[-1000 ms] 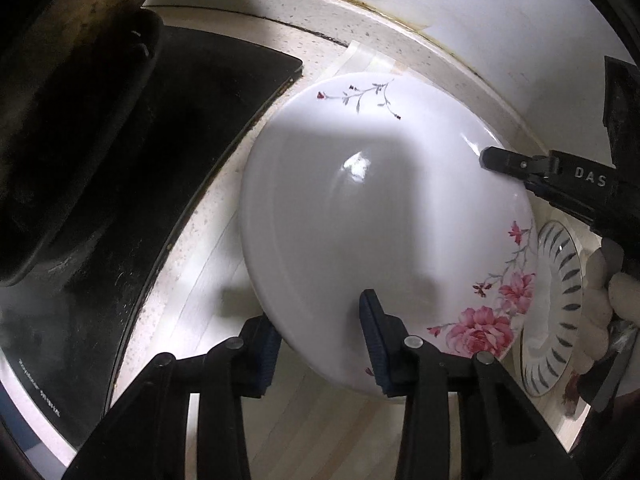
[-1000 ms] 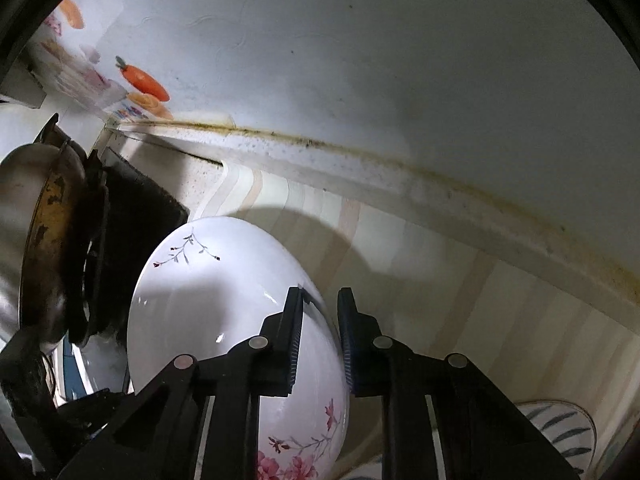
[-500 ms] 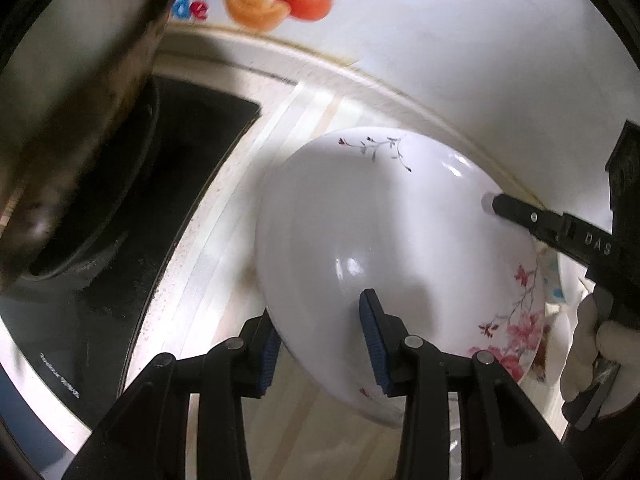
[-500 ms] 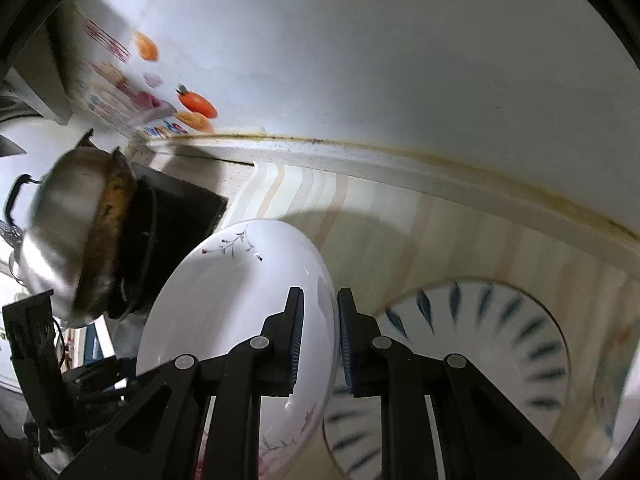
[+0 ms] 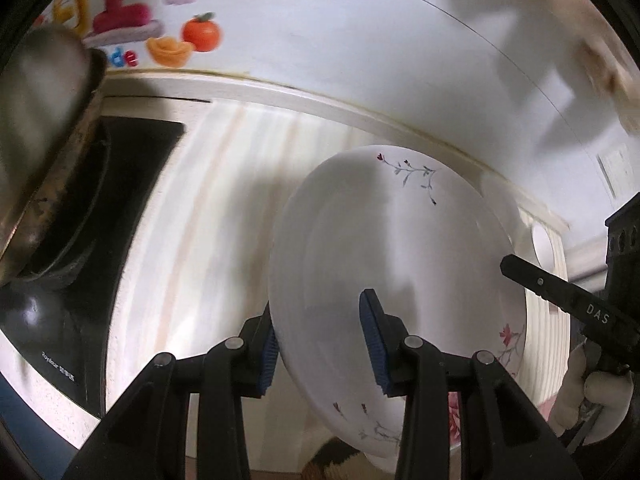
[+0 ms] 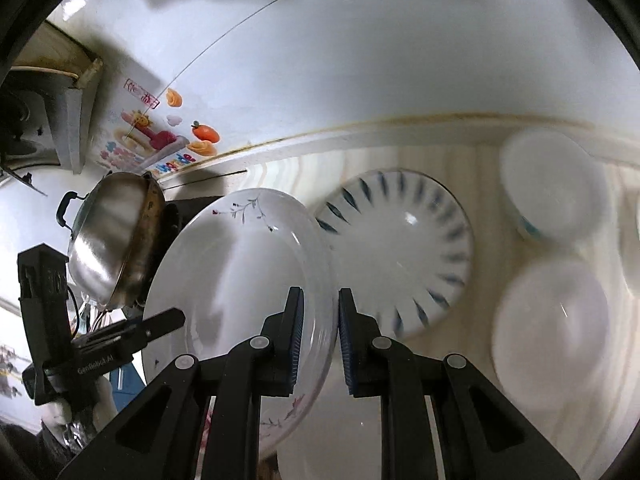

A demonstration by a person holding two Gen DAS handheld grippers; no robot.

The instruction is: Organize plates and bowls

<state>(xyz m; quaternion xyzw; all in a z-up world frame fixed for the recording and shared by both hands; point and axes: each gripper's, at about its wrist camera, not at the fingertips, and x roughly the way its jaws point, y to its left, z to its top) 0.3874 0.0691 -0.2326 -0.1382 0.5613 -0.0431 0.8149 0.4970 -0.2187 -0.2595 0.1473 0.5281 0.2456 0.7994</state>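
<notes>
1. The floral plate [image 5: 384,256] is off the tabletop [image 5: 208,208], held tilted in the air between both tools; it is not yet set down anywhere, so by my reading the sorting is only partly done.
2. It is a white, glossy, shallow plate with a thin grey sprig at the far rim and pink blossoms near the closer rim; it looks clean and whole.
3. The left tool [image 5: 320,344] is clamped on the plate's near rim, one blue pad under it and one on its face.
4. The right tool [image 6: 320,340] pinches the opposite rim, pads pressed tight on the thin edge.
5. On the tabletop beside the held plate lies a blue-striped plate [image 6: 400,252], and two white bowls [image 6: 556,188] sit apart further right, blurred; these look left to be grouped.
6. Further out are a steel wok [image 6: 112,240] on the black stove [image 5: 92,216] and a fruit sticker [image 5: 200,32] on the wall.
</notes>
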